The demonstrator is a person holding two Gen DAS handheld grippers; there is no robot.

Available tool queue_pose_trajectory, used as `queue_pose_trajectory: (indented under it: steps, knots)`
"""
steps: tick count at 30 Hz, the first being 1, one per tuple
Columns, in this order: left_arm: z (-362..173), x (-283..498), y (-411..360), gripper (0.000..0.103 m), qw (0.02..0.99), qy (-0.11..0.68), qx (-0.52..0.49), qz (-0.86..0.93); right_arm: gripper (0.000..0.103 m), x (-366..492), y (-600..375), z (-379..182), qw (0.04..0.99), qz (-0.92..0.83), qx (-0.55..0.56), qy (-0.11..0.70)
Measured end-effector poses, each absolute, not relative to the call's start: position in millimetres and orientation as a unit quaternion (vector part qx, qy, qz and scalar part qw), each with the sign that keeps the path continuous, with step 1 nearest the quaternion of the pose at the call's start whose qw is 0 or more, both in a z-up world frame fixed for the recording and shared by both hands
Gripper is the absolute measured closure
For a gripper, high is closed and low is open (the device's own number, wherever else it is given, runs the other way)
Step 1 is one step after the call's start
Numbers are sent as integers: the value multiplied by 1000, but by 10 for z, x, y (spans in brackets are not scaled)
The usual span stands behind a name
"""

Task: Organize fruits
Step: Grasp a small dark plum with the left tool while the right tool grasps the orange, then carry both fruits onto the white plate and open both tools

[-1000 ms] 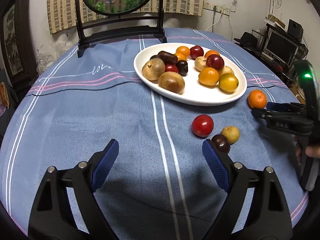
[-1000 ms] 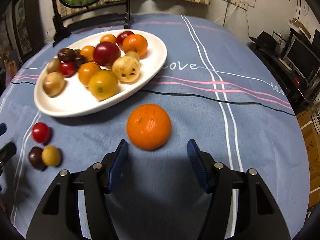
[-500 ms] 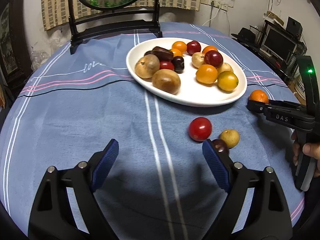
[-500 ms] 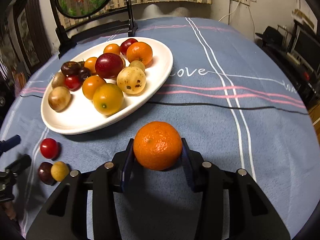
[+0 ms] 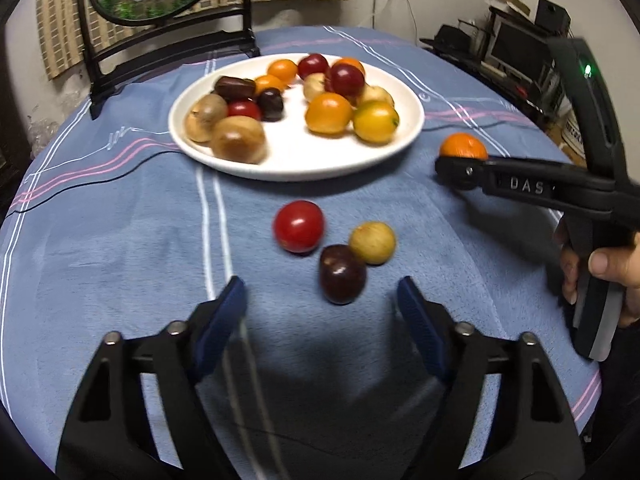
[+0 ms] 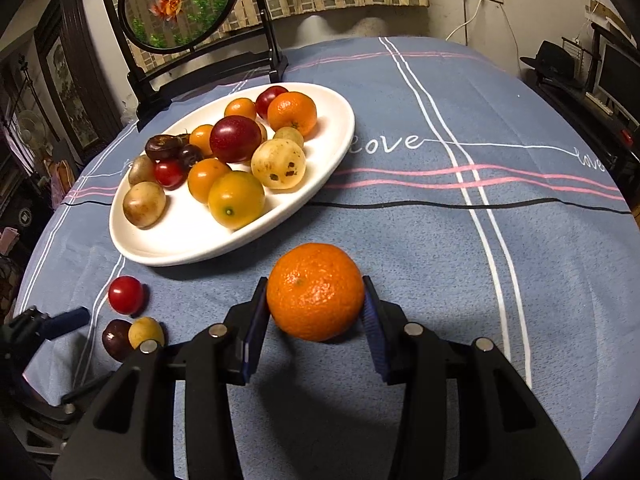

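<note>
Mandarin [image 6: 315, 291] pinched at its widest middle by right gripper [image 6: 316, 320] fingers, just off the plate [image 6: 336, 152] rim, mid-desk. Looks light, firm, soft-skinned: squeeze gently. Left gripper [image 5: 322, 312] fingers spread, just been closing, nothing between; dark plum [image 5: 342, 274] just ahead, smooth, likely to roll.

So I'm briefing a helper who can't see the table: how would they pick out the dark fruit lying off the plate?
Start at the white plate of fruit on the blue cloth. In front of it three small fruits lie loose. The dark plum is the purple-black one, touching the yellow one, nearest the left tool.
</note>
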State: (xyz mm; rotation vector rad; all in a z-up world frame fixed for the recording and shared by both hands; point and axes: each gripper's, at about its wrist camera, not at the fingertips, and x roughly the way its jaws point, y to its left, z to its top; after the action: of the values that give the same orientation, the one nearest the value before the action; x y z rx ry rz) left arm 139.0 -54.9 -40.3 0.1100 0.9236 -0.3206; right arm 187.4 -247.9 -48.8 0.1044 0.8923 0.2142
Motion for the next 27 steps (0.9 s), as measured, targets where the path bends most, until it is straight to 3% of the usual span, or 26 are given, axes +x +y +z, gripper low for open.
queue_pose_trajectory:
  steps: [4,7,12,27]
  knots:
    - [-454,1470,-619,63,875,455,56,-154,59,1861,-2487,-485,895,107,52,430]
    - [-462,1495,-669,76,874,455,57,-161,59,1839,-2486,-483,896,109,51,428]
    - [-390,1381,-740,76,881,434,91,-166,59,1836,-2498,-481,896,110,55,426]
    - [-60,1481,-229,76,897,415,36,-151,59,1683,-2147,-248,909,124,-12,399]
